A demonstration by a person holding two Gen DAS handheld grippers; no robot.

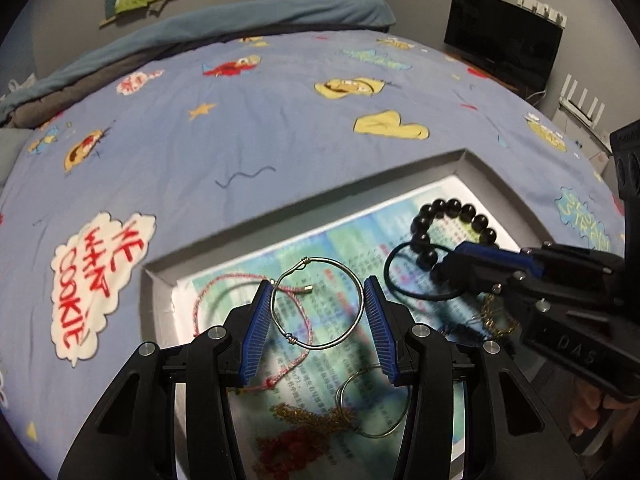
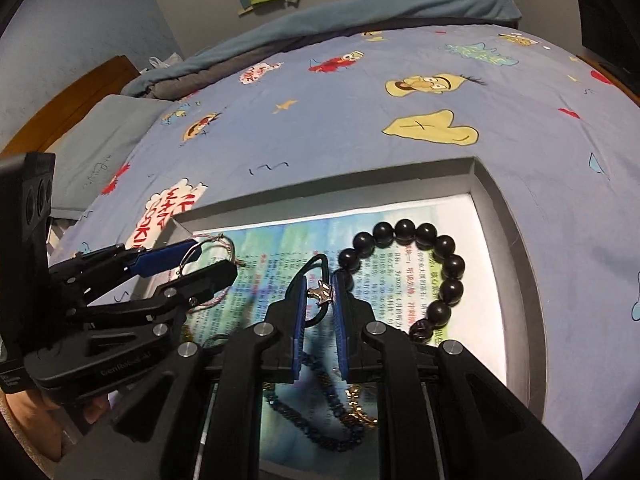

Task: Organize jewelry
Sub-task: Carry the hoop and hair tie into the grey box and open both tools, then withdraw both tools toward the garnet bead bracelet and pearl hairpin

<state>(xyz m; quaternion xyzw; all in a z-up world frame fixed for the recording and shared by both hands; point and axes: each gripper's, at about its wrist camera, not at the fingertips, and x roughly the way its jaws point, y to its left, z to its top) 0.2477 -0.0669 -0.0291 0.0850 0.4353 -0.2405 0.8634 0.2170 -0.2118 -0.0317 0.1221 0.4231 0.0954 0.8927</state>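
We count two wire hoops (image 1: pixel 318 303) and one bead bracelet (image 2: pixel 420 268) in the tray (image 1: pixel 160 280), lower frame. Left gripper (image 1: pixel 318 300) grips one hoop; right gripper (image 2: pixel 320 292) pinches a metal charm (image 2: pixel 322 293). The sheet (image 1: pixel 240 140) reads "ME WANT COOKIE".

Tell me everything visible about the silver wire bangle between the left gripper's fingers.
The silver wire bangle is a thin, shiny metal hoop, its wire wound into small coils at two spots on the rim. It spans the gap between the left gripper's blue ribbed fingers, its rim at both pads, apparently clamped. It hangs over the printed paper lining the grey tray, and a pink braided cord passes behind it.
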